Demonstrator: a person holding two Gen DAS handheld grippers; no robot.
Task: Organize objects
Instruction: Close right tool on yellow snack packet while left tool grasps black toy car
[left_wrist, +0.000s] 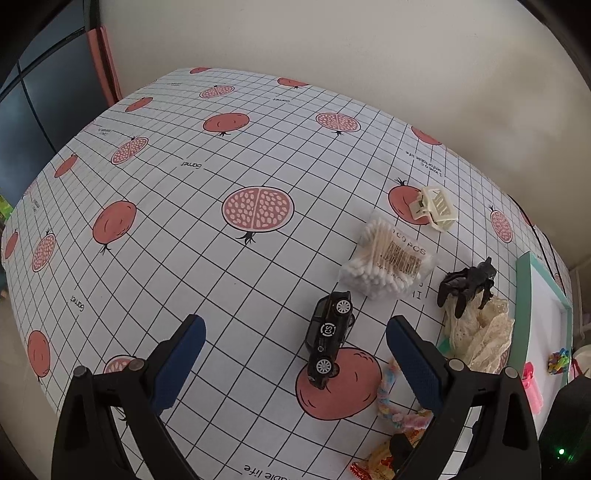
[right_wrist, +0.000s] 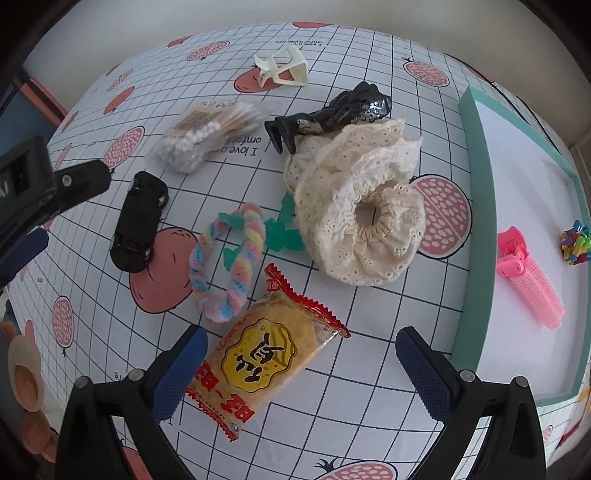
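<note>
My left gripper (left_wrist: 295, 350) hangs open above the table, and a black toy car (left_wrist: 328, 336) sits just ahead between its fingers, untouched. My right gripper (right_wrist: 301, 362) is open too, over a yellow snack packet (right_wrist: 266, 358). Beyond the packet lie a pastel twisted hair tie (right_wrist: 229, 258), a green clip (right_wrist: 284, 232), a cream lace scrunchie (right_wrist: 362, 214), a black claw clip (right_wrist: 332, 114), a bag of cotton swabs (right_wrist: 199, 136) and a cream claw clip (right_wrist: 284, 68). The car (right_wrist: 138, 221) lies at the left in that view.
A teal-rimmed white tray (right_wrist: 476, 192) stands at the right edge, with a pink hair roller (right_wrist: 528, 277) and a small colourful clip bundle (right_wrist: 574, 245) in it. The pomegranate-print tablecloth (left_wrist: 184, 192) stretches bare to the left. A wall runs behind the table.
</note>
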